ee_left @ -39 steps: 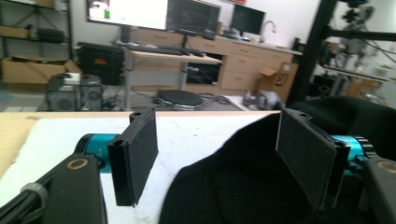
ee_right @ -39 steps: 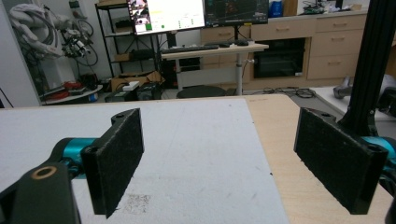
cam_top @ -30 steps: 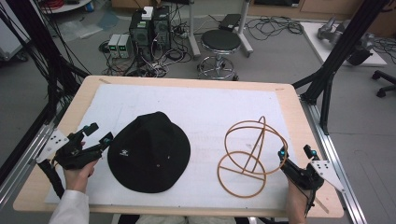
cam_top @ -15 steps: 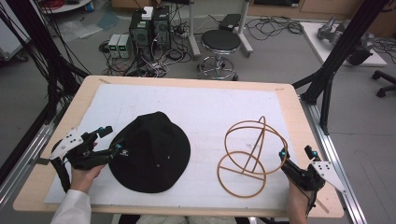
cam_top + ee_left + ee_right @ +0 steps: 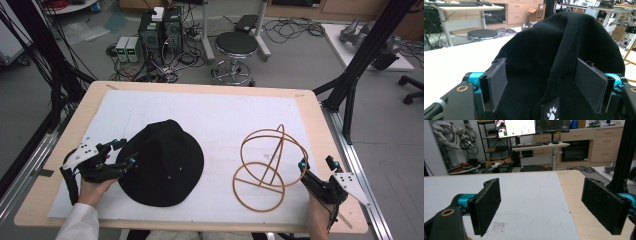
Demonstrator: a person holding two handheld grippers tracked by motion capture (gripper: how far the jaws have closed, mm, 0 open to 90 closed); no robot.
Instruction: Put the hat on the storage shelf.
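- Reaching for the black hat [image 5: 165,162] is the step in hand: the left gripper [image 5: 131,161] sits at the hat's left brim, near the left side of the white mat [image 5: 210,115]
- From the left gripper view, its jaws stand spread apart with the hat's crown [image 5: 564,47] rising between and beyond them; the pads [image 5: 497,82] look to flank the cloth without pressing it, so nothing is grasped yet
- A small white paw-print label [image 5: 550,111] on the hat lies right at the near edge, between the jaws
- The next move, as I judge it, calls for pushing a little farther so the brim or a fold of crown lies well between the pads, then squeezing; soft cloth may slip or bunch, so a deep bite is wiser than a shallow one
- The right gripper [image 5: 302,167] waits at the near right corner of the table [image 5: 65,145], its jaws wide and released, holding nothing; its own view looks across bare mat toward the far edge
- A wire stand [image 5: 267,167] of tan hoops stands upright on the mat just left of the right gripper, well apart from the hat; it seems the likely place for the hat to go
- Nothing lies between hat and stand, though the stand is light and could tip if knocked
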